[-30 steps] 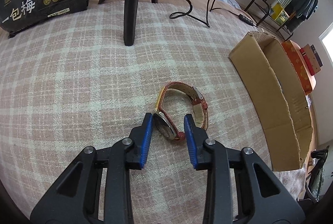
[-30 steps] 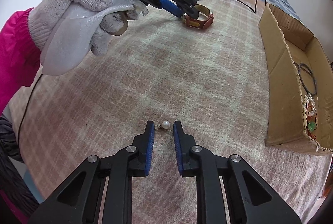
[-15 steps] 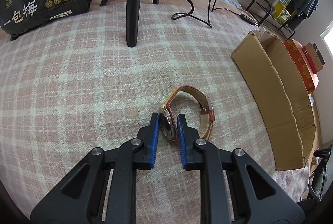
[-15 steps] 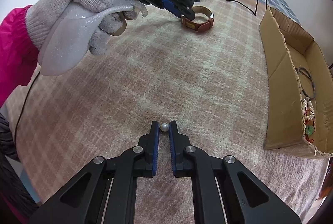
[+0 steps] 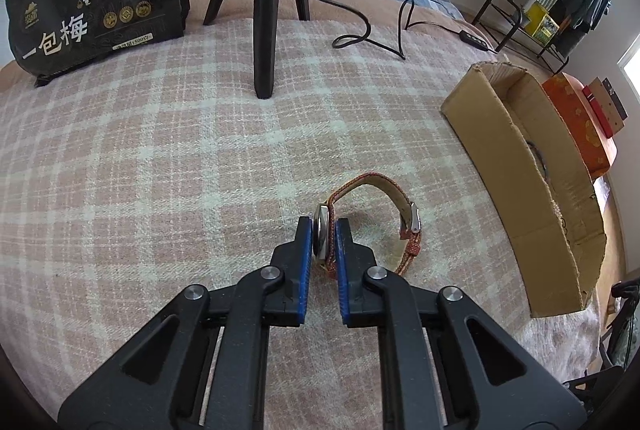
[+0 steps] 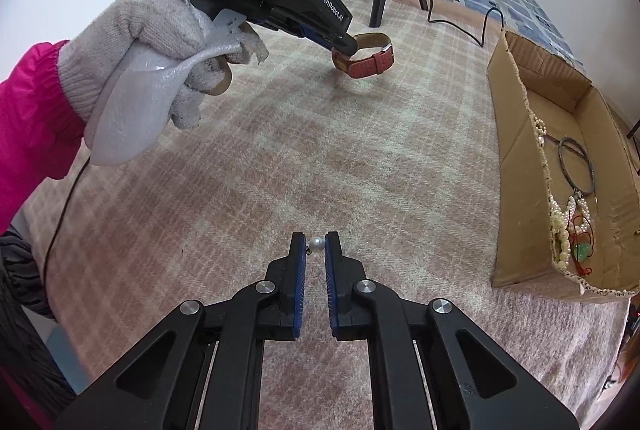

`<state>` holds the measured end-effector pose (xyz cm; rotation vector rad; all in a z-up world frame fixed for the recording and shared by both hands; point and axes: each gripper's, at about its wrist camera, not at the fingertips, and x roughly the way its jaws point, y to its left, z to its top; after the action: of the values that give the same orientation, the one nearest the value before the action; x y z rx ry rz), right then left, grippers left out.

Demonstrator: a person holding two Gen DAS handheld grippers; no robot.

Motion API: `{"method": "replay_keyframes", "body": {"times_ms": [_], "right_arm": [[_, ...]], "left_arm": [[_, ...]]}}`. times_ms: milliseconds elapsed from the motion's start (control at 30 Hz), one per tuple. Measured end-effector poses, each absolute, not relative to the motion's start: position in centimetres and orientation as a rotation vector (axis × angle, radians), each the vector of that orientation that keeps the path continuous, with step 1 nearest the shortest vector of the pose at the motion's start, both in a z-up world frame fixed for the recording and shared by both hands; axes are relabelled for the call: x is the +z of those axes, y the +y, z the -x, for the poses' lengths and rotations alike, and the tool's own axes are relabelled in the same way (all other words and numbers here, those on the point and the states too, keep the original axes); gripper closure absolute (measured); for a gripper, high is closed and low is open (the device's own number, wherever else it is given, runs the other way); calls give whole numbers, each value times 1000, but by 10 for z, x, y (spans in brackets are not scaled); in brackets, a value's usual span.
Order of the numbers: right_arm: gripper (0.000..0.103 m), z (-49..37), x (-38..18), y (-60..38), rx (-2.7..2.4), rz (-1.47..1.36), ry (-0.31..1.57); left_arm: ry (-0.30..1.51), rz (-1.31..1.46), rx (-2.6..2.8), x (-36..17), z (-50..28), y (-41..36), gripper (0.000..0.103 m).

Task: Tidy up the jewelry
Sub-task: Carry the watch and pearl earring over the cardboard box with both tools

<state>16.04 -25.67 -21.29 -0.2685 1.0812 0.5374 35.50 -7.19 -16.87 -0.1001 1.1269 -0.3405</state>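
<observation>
Red-strapped wristwatch (image 5: 326,238) and pearl earring (image 6: 317,243) — each loosely bracketed a second ago — now sit clamped in the left gripper (image 5: 323,236) and right gripper (image 6: 316,245), left of the cardboard box (image 6: 516,166) — ready for transfer.

The black bag (image 5: 96,2) standing at the far left of the bed carries large white Chinese characters, "一包梅", across its lower front. Beneath them a small pale label strip holds print that ends in what looks like "500", though it is too fine to be sure. Three gold round seals sit above that strip; their marks cannot be read.

In the right wrist view, the black housing of the left gripper (image 6: 340,46) bears white lettering "GenRobot.AI" along its side. A second label on the top of the housing begins "Da", with the remainder covered by cables.
</observation>
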Motion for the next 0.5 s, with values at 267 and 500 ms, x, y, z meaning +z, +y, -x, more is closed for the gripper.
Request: {"method": "replay_keyframes", "body": {"times_ms": [267, 500], "right_arm": [[95, -154, -195, -261, 544, 257, 1042], [95, -151, -179, -272, 535, 233, 1003]], "left_arm": [[1095, 82, -349, -148, -344, -77, 94], [1066, 79, -365, -129, -338, -86, 94]]}}
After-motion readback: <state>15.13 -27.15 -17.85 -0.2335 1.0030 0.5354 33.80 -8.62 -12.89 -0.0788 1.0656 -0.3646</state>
